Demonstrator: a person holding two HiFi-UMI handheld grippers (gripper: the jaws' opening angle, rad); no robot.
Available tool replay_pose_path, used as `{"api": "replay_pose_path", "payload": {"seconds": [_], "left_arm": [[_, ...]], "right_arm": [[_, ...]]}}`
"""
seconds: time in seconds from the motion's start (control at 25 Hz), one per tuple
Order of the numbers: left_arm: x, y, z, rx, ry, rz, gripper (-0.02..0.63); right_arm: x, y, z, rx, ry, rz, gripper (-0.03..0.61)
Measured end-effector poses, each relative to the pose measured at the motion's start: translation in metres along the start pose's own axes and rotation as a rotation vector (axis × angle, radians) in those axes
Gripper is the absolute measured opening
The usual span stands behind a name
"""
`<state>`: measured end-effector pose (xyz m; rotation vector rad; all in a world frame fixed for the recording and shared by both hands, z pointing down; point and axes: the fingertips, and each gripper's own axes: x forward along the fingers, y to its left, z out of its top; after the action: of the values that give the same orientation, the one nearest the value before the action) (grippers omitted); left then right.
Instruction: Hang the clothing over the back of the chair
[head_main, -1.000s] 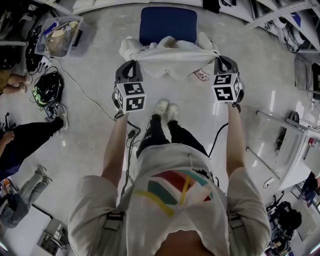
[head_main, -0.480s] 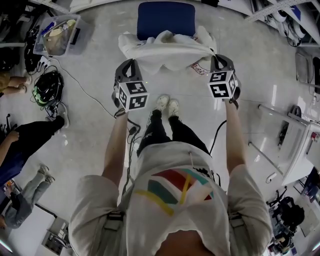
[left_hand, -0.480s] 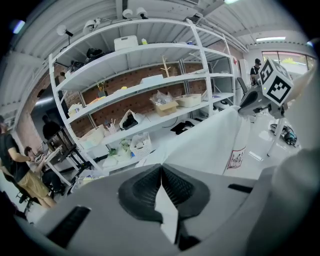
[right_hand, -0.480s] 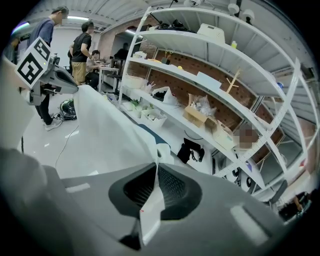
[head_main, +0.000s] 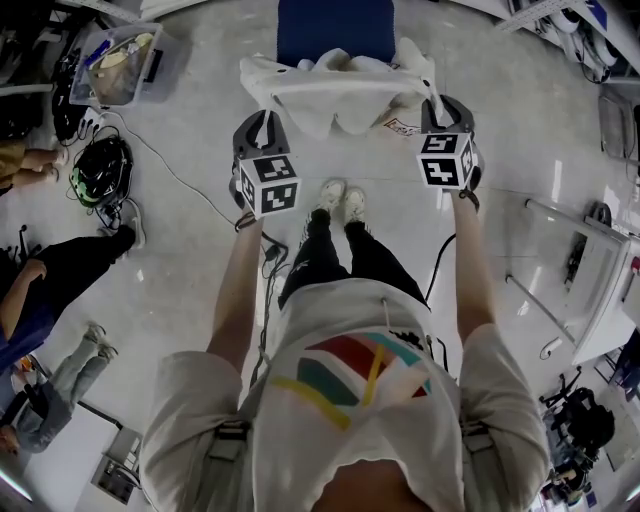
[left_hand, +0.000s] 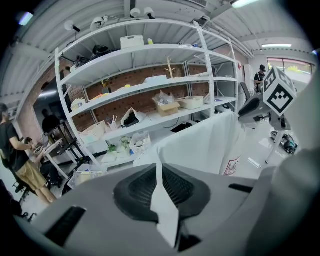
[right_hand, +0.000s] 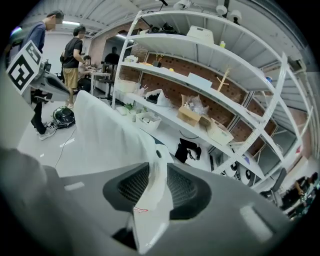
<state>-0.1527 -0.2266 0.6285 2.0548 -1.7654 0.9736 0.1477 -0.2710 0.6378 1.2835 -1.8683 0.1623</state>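
Observation:
A white garment (head_main: 340, 90) is stretched between my two grippers over the near edge of the blue chair (head_main: 335, 30). My left gripper (head_main: 258, 125) holds its left end. In the left gripper view the jaws (left_hand: 161, 192) are shut on a thin fold of the garment (left_hand: 200, 145). My right gripper (head_main: 445, 108) is at the right end. Its jaws (right_hand: 152, 195) have just been opening, and a loose strip of the garment (right_hand: 107, 135) still lies between them. The chair's back is hidden under the cloth.
A clear plastic box (head_main: 115, 65) and a black helmet (head_main: 95, 170) with cables lie on the floor at left. People (head_main: 50, 290) sit or stand there too. A glass-topped table (head_main: 590, 280) is at right. White shelving (left_hand: 150, 85) stands behind the chair.
Both grippers have carried the garment a little forward and down onto the chair. The cloth now covers more of the seat's near edge.

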Motion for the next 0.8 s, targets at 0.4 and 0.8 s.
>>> {"api": "replay_pose_path", "payload": {"seconds": [0.4, 0.8], "left_arm": [[-0.008, -0.011, 0.007, -0.031, -0.024, 0.002, 0.023], [-0.02, -0.006, 0.054, -0.06, -0.126, 0.004, 0.063]], "right_arm": [[-0.019, 0.003, -0.001, 0.015, -0.025, -0.014, 0.123], [-0.05, -0.02, 0.04, 0.026, -0.133, -0.088, 0.053]]}}
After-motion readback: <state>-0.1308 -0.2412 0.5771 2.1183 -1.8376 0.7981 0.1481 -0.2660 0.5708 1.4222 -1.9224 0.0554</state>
